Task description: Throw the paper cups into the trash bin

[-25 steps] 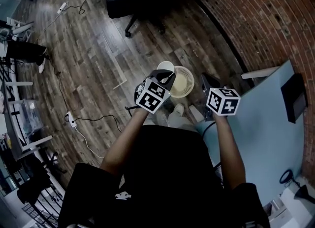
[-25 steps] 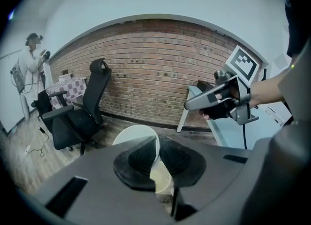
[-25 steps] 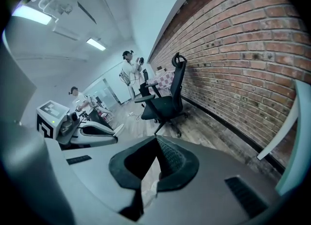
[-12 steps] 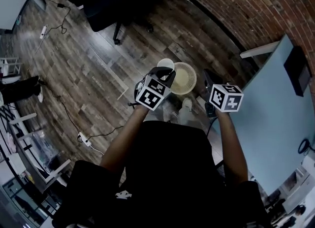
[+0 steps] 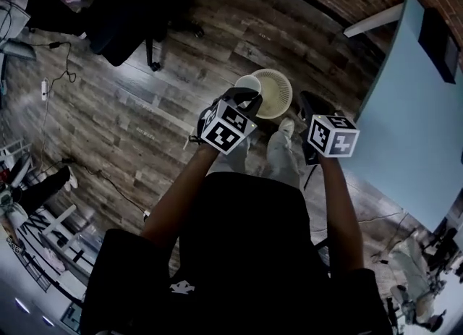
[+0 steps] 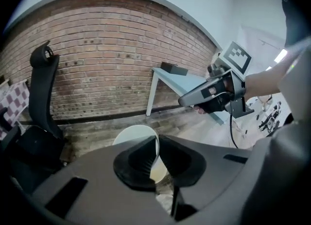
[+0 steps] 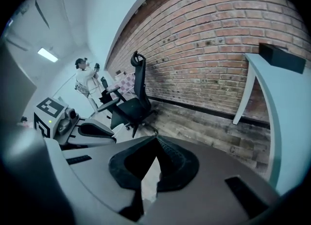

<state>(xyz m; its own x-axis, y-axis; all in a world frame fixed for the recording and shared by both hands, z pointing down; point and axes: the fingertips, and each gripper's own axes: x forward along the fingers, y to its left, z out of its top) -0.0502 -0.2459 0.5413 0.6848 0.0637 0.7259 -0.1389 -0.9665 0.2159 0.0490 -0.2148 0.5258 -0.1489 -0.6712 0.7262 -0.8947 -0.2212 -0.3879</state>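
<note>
Head view: the left tool (image 5: pixel 244 99) is clamped on the rim of a white paper cup (image 5: pixel 247 83), which sits at its tip with its open mouth facing the camera. Just beyond and to the right of that tool stands the cream, ribbed trash bin (image 5: pixel 275 93) on the wooden floor (image 5: pixel 145 109). The cup's rim overlaps the bin's left edge. The right tool (image 5: pixel 307 106) hangs beside the left one, on the bin's other side, with a pale blue table (image 5: pixel 412 116) to its right. A dark office chair (image 5: pixel 119 26) stands well beyond the left tool.

Left gripper view: the jaws pinch the thin wall of the paper cup (image 6: pixel 135 134), one pad inside and one outside. The right tool (image 6: pixel 214 94) shows ahead to the right, in front of the table (image 6: pixel 187 80). A brick wall (image 6: pixel 107 59) lies straight ahead.

Right gripper view: the right tool (image 7: pixel 155 140) has its jaws together at the tips, with nothing between them. The left tool (image 7: pixel 85 130) shows to its left. Ahead are the office chair (image 7: pixel 136 97), the brick wall (image 7: pixel 209 49) and, far off, a person (image 7: pixel 85 80). The table (image 7: pixel 284 102) is on the right.
</note>
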